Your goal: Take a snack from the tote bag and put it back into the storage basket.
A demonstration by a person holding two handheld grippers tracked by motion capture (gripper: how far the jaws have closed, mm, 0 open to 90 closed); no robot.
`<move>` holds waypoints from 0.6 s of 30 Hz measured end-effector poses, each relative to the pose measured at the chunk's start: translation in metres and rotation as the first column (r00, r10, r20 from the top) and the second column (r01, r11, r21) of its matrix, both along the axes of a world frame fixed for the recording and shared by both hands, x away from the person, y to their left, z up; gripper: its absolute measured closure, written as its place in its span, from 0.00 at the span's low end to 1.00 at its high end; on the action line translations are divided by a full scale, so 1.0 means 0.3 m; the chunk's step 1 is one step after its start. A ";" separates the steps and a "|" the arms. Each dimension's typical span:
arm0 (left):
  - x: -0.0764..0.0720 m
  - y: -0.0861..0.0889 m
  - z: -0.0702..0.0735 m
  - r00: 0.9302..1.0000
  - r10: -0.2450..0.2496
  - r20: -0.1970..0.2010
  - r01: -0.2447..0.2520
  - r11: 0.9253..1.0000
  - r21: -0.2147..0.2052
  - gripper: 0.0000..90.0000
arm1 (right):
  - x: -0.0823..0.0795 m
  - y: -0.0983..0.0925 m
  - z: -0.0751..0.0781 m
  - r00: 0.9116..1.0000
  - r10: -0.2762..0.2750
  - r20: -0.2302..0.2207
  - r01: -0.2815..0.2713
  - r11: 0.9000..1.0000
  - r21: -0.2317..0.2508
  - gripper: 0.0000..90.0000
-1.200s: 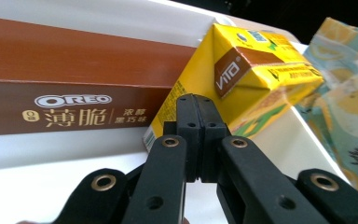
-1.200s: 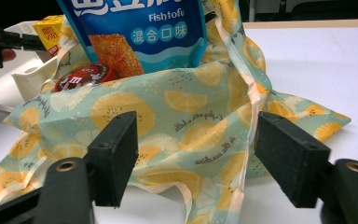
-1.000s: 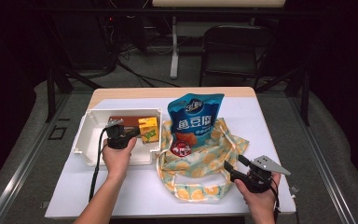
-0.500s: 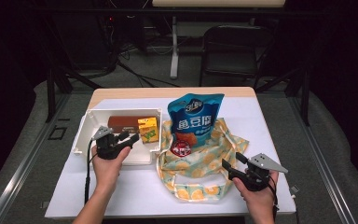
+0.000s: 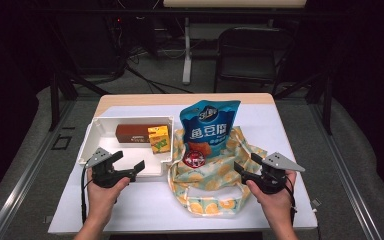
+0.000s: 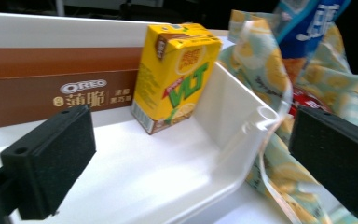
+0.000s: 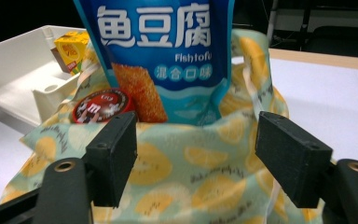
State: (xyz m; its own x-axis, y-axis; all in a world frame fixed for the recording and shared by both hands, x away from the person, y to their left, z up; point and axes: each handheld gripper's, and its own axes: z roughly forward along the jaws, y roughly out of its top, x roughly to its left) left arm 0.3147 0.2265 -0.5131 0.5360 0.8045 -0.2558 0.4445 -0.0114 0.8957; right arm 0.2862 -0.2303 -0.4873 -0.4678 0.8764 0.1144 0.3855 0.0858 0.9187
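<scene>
1. Both tongs sit near the front edge of the table [image 5: 290, 125]. Left gripper [image 5: 130, 169] has just been opening, and its jaws are spread wide with nothing between them. It hangs over the front rim of the white bin [image 5: 94, 134].
2. Right gripper [image 5: 244, 170] has also just been opening a bit. Its jaws are spread wide and pinch nothing. It sits at the right side of the cloth bag [image 5: 210, 185], pointing at it.
3. White bin is on the left part of the table, touching the cloth bag on its right side.
4. Cloth bag, pale green with yellow lemons, lies flat in the middle of the table.
5. Blue snack pouch [image 5: 209, 122] stands up out of the bag's top, leaning back a little.
6. Brown cookie box [image 5: 131, 133] lies along the back of the bin.
7. Yellow drink carton [image 5: 160, 138] stands in the bin, just beside the brown box, near the bin's right wall.
8. Small red round tub [image 5: 195, 159] peeks out of the bag, just below the blue pouch.
</scene>
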 end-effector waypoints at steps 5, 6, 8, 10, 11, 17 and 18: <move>-0.020 -0.003 0.013 0.999 -0.027 0.026 0.027 1.000 0.012 0.00 | 0.053 0.012 0.022 1.000 0.014 0.001 -0.014 1.000 -0.008 0.29; -0.024 -0.004 0.015 0.999 -0.030 0.028 0.030 0.999 0.017 0.00 | 0.063 0.016 0.027 1.000 0.017 0.001 -0.017 1.000 -0.008 0.28; -0.028 -0.006 0.018 0.999 -0.033 0.029 0.032 0.999 0.017 0.00 | 0.086 0.025 0.038 1.000 0.023 0.005 -0.023 1.000 -0.009 0.28; -0.030 -0.007 0.017 0.999 -0.032 0.036 0.032 0.999 0.020 0.00 | 0.107 0.033 0.049 1.000 0.028 0.006 -0.028 0.999 -0.019 0.27; -0.031 -0.007 0.017 0.999 -0.035 0.033 0.034 0.999 0.020 0.00 | 0.117 0.036 0.054 1.000 0.027 0.006 -0.027 0.999 -0.020 0.27; -0.034 -0.008 0.012 0.998 -0.043 0.039 0.042 0.999 0.026 0.00 | 0.174 0.038 0.071 1.000 0.021 0.002 -0.021 1.000 -0.010 0.25; -0.034 -0.008 0.012 0.998 -0.043 0.041 0.042 0.999 0.027 0.00 | 0.183 0.038 0.073 1.000 0.022 0.001 -0.022 1.000 -0.011 0.25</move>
